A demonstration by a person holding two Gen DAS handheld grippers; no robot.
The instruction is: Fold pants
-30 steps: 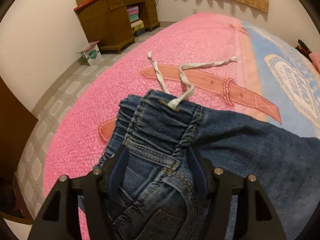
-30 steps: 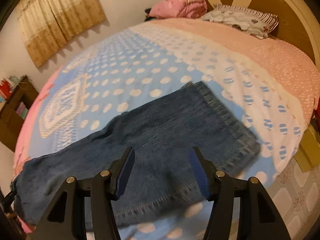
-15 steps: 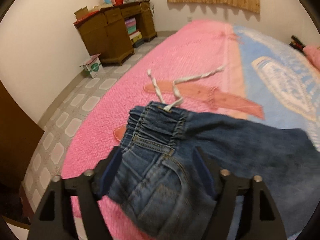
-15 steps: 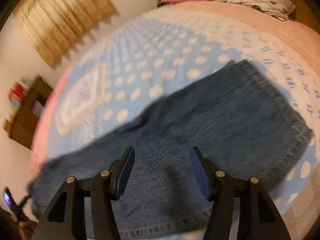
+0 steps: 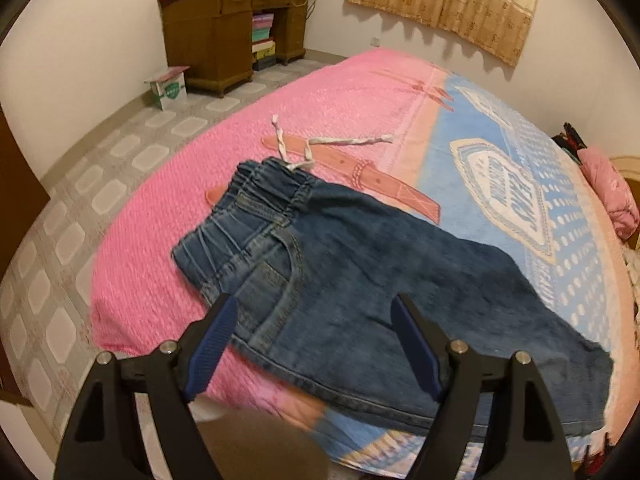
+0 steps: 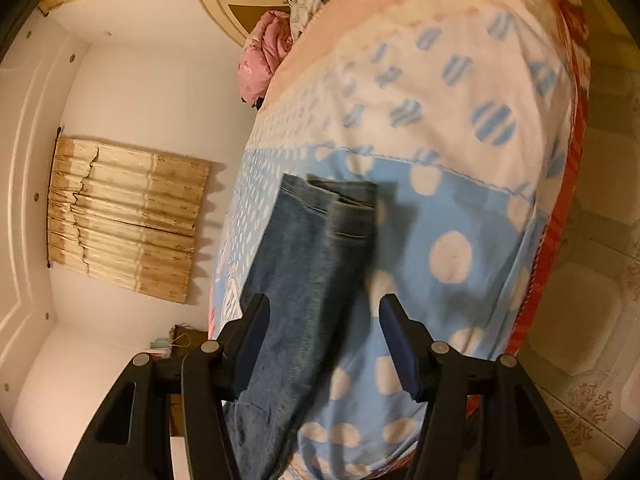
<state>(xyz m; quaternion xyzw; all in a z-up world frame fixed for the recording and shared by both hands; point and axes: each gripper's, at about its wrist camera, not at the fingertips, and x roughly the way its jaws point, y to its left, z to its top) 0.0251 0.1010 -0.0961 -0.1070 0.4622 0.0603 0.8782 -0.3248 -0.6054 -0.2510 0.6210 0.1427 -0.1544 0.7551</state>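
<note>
Left gripper has backed off pants — empty.

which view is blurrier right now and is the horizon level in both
Right wrist view: blurrier, jeans hem and blanket dots smeared, room rolled sideways. Left wrist view: fairly sharp on the waistband, roughly level, blurred only along the near bed edge, fisheye bending the walls.

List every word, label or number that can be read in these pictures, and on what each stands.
None can be read with certainty.
Blanket: its white badge carries dark letters, too distorted to read.
Box on the floor: green round logo, too small.
Jeans: no label visible.
</note>
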